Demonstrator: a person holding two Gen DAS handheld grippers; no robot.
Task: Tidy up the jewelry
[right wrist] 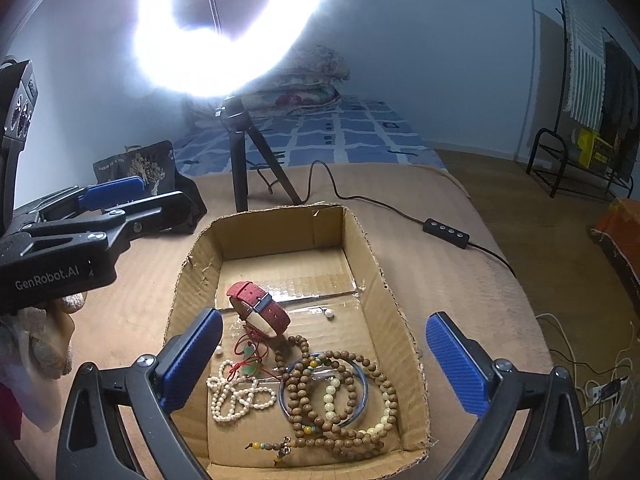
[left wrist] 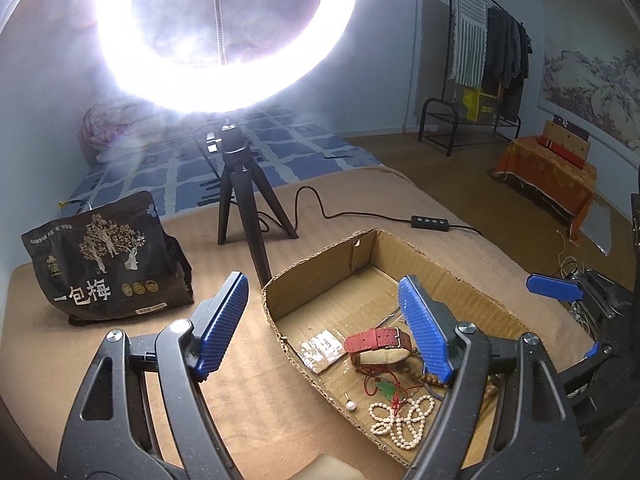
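**Dev:** Bedroom scene, tan blanket (right wrist: 132, 264) covering the bed that carries everything. Ring light (left wrist: 228, 36) on a black tripod (left wrist: 248, 216) blows out the top of both views. Clothes rack (left wrist: 488, 52) at the far wall.

**QA:** Where's the jewelry?

**Dev:** All inside an open cardboard box (right wrist: 392, 280) on the blanket. Red-strap watch (right wrist: 260, 308) standing on edge near the middle. Pearl necklace (right wrist: 236, 394) bunched at the near left, green pendant on red cord (right wrist: 250, 356) touching it. Brown wooden bead strand (right wrist: 332, 400) piled over a blue bangle (right wrist: 362, 404), pale bead bracelet (right wrist: 380, 420) mixed in. One loose pearl earring (right wrist: 329, 313) just beside the watch.

**QA:** Tool state?

**Dev:** Left tool (left wrist: 326, 330): fingers spread wide, nothing between them. Its left pad is over the blanket, its right pad over the box near the watch. Right tool (right wrist: 326, 368): also spread wide, nothing held, the jewelry pile lying in the gap between its pads. Contact with the box — can't tell.

**QA:** Anything else on the bed?

**Dev:** Black snack bag (left wrist: 104, 260) with tree print, left of the box. Inline lamp switch (right wrist: 446, 233) on its cable, right of the box.
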